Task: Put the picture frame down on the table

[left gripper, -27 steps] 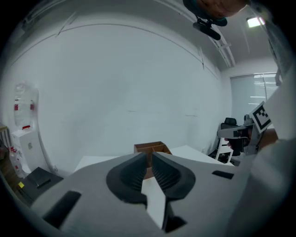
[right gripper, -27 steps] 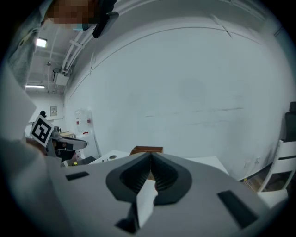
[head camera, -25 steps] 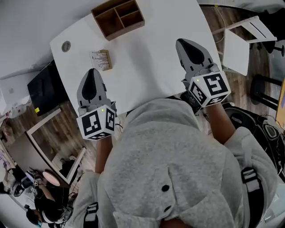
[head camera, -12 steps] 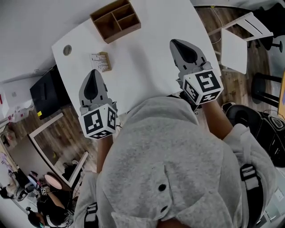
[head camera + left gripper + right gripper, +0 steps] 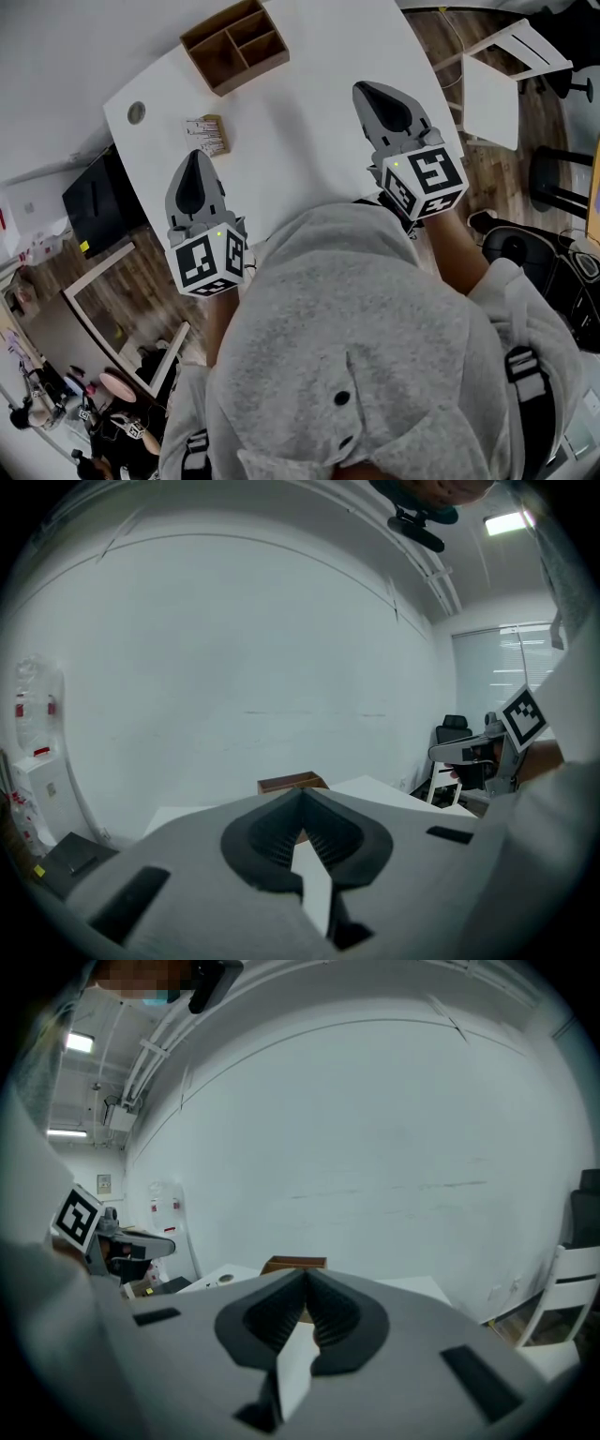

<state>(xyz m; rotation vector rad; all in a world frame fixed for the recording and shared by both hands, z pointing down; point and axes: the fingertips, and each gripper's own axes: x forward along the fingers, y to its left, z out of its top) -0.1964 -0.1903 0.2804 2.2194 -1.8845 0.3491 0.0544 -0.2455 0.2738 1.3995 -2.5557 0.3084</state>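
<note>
**A:** Head view: where do we find the frame?
**B:** The frame (image 5: 208,134) is on the table (image 5: 309,159), near its left edge and short of the box (image 5: 234,45) at the far edge. We cannot tell if it stands or lies flat.
**A:** And our grippers?
**B:** The left gripper (image 5: 195,159) hovers by the near left edge, close to the frame but apart from it. The right gripper (image 5: 364,91) is over the right edge.
**A:** Left gripper view?
**B:** Our jaws meet at the tips, empty, with the box beyond them.
**A:** Right gripper view?
**B:** Jaws together here too, gripping nothing, with the box straight ahead.
</note>
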